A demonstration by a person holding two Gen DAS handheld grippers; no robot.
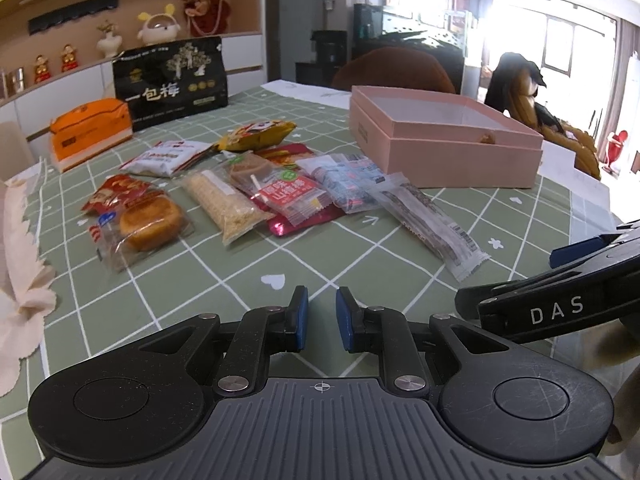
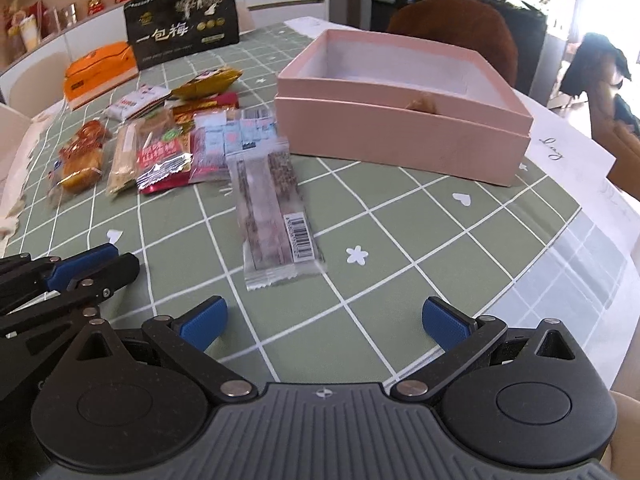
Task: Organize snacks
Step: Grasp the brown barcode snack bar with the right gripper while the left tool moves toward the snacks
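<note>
Overall, both grippers were found hovering low over the green checked tablecloth [image 2: 400,208], neither in contact with any snack. The left gripper [image 1: 322,318] had its blue pads [image 1: 301,312] drawn close, leaving only a narrow gap with nothing in it. The right gripper [image 2: 324,322] stood spread wide, its pads [image 2: 444,322] well apart and gripping nothing; it pointed toward the clear-wrapped seed bar [image 2: 272,208], which lay flat just ahead of it, barcode end nearest.

The snacks lay in a loose group on the cloth to the left of the pink box [image 1: 444,140]. From the left wrist view these included a wrapped round cake [image 1: 150,220], a pale crumbly bar [image 1: 230,204], a red hawthorn packet [image 1: 292,192], a blue-and-white packet [image 1: 352,180], a white packet [image 1: 172,156] and a yellow packet [image 1: 258,134], several overlapping. The seed bar [image 1: 432,224] lay at the right edge of the group, near the box but apart from it.

The pink box was open, seated in its own lid. Its visible interior held no packets; a small brown item [image 2: 422,104] showed at the near wall.

Behind the snacks stood a large black bag [image 1: 172,82] and beside it an orange box [image 1: 90,132].
</note>
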